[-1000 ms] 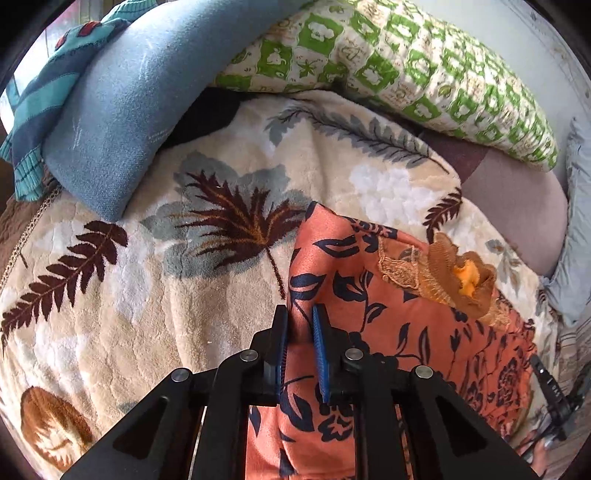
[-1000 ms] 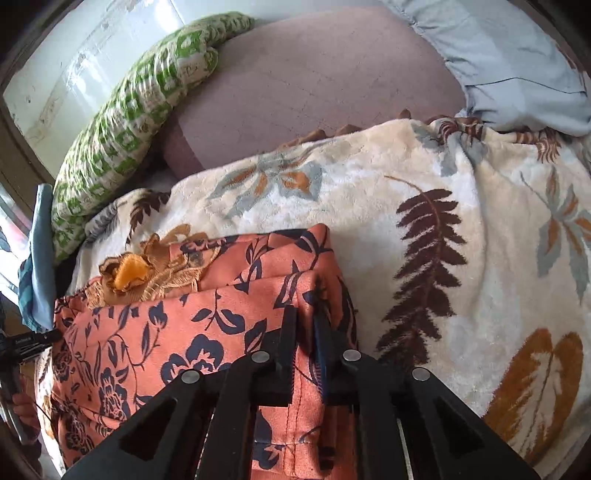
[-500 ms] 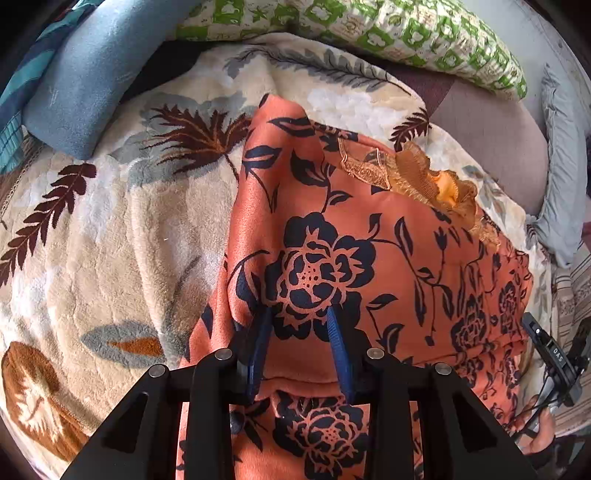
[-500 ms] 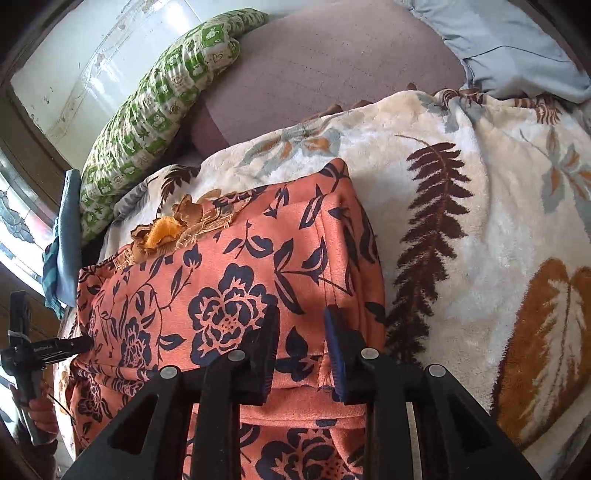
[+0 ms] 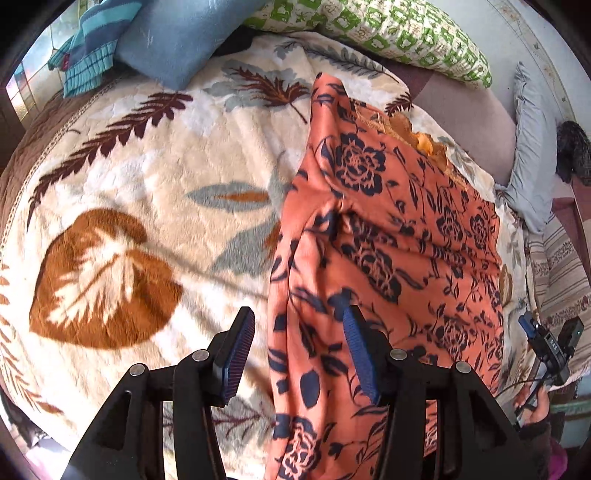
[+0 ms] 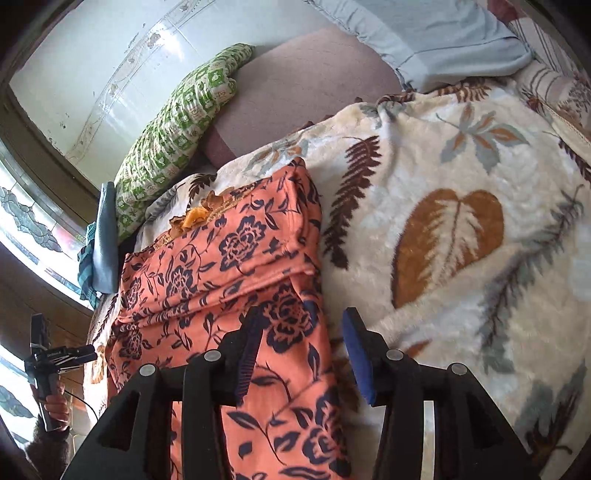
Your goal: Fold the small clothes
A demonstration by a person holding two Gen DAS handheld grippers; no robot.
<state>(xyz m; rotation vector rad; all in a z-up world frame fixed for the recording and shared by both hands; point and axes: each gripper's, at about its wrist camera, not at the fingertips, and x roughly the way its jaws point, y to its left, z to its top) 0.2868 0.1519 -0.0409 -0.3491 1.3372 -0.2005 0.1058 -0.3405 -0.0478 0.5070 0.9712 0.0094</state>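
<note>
A bed covered by a cream leaf-print blanket [image 5: 155, 206] fills both views, backed by a pale wall [image 6: 92, 59] with a patterned window at 9 o'clock in the right wrist view. One orange garment with navy flowers [image 5: 388, 236] lies folded on the blanket, its long left edge running from 12 toward 6 o'clock in the left wrist view, with broad bare blanket beside it toward 9 o'clock. In the right wrist view the garment [image 6: 236, 258] has open blanket on its other side, toward 3 o'clock. The left gripper [image 5: 297, 354] is spread wide, straddling the garment's left edge and holding nothing; the right gripper [image 6: 303, 354] is likewise spread wide over the right edge. Along the head of the bed lie one green checked pillow [image 5: 399, 33], one blue cushion [image 5: 177, 37] and one grey pillow [image 5: 532, 147].
</note>
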